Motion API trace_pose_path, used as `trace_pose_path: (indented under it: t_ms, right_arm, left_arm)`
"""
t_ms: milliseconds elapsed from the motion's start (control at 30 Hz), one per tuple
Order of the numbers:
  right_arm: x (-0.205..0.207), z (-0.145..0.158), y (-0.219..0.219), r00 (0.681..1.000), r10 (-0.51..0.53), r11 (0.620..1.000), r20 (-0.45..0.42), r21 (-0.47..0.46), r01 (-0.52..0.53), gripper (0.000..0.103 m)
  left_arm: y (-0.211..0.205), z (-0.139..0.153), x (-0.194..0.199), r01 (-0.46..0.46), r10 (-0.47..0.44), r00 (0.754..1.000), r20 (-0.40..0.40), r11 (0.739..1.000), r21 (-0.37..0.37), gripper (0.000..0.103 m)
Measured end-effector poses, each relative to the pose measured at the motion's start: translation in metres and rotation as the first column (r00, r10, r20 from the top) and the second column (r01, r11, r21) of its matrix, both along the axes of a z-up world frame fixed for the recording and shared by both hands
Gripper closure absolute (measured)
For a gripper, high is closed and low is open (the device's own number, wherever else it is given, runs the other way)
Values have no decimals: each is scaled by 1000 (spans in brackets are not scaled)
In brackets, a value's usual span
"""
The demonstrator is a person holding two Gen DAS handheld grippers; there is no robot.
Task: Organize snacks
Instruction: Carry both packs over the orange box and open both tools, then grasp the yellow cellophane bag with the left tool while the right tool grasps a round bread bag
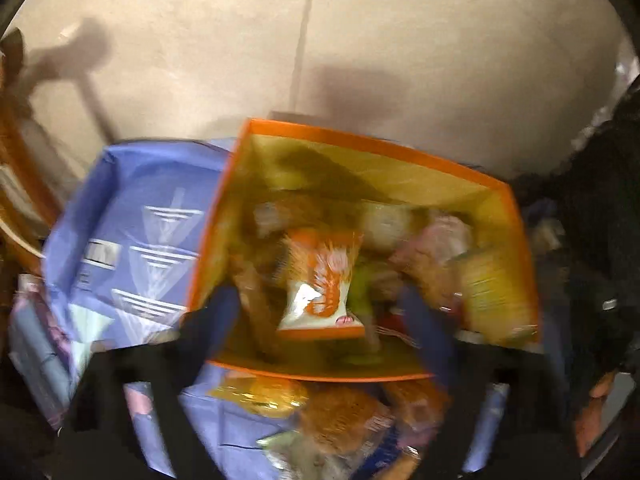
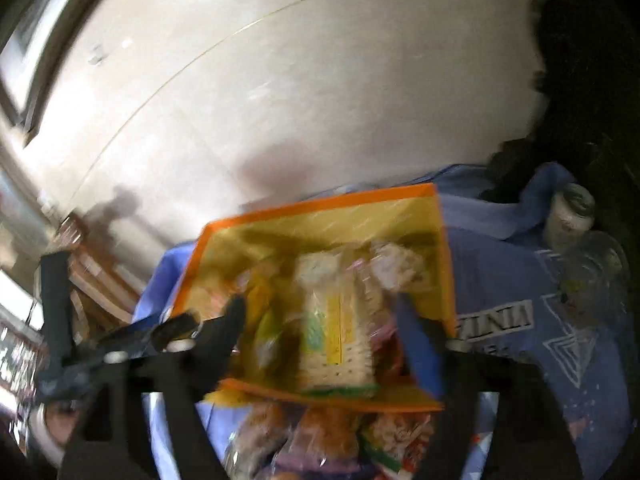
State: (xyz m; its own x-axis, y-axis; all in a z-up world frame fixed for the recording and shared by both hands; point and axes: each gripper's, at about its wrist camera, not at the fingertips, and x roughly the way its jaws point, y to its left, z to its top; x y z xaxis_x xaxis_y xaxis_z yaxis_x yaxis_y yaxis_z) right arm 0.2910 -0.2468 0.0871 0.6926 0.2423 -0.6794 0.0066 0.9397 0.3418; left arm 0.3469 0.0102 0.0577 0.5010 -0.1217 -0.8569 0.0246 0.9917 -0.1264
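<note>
Here, both frames are motion-blurred. The orange-rimmed box point(image 1: 400, 151), lined yellow, sits mid-frame on a blue cloth point(image 1: 132, 200) and is filled with snack packets. In the left wrist view the left gripper point(image 1: 320, 312) stands spread above an orange-and-white packet point(image 1: 320, 280), pinching nothing. In the right wrist view the right gripper point(image 2: 320, 320) is likewise spread over a pale cracker pack point(image 2: 336, 328). More packets point(image 2: 328, 436) lie outside the box at lower centre.

Black tongs point(image 1: 320, 312), blue fingertips point(image 2: 416, 344), dark sleeve point(image 1: 592, 216)

Orange-rimmed yellow box point(image 1: 494, 182); blue white-patterned cloth point(image 1: 132, 200).
</note>
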Motion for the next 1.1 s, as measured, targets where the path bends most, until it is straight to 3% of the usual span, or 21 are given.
trace_pose_path:
  t_ms: [67,233,500,633,867,933,1000,1033,1100]
  right_arm:
    - [-5,-1,-1,1000,23,1000,18,8,-23,21]
    - [-24,-7,1,998,69,997,2,-32,-69,21]
    - [-77,-21,-25,999,50,997,-12,-51,-51,21]
    - [-96,-40,-34,997,41,997,-64,-61,-45,21]
    - [-111,-81,-44,987,25,998,-161,-53,-34,21]
    - [-111,-88,-47,983,21,998,-181,-48,-30,21]
    - [-109,-95,-48,980,20,998,-197,-47,-29,21]
    - [-107,-97,-49,980,19,998,-200,-52,-30,21]
    - [-102,-101,-47,978,23,996,-207,-79,-40,21]
  left_arm:
    - [1,1,-9,17,-17,999,27,1000,6,7]
    - [10,-8,-34,43,-43,999,-2,999,18,7]
    - [39,-38,-78,-43,41,996,-73,999,-25,7]
    - [40,-70,-80,-71,66,987,-146,997,-29,7]
    - [35,-100,-62,-111,102,979,-178,993,-40,7]
    - [31,-108,-54,-106,99,977,-187,994,-28,17]
    - [29,-119,-48,-89,74,972,-222,994,-56,55]
    - [30,-127,-45,-83,57,967,-250,992,-94,62]
    - [31,-130,-46,-82,57,970,-238,992,-99,68]
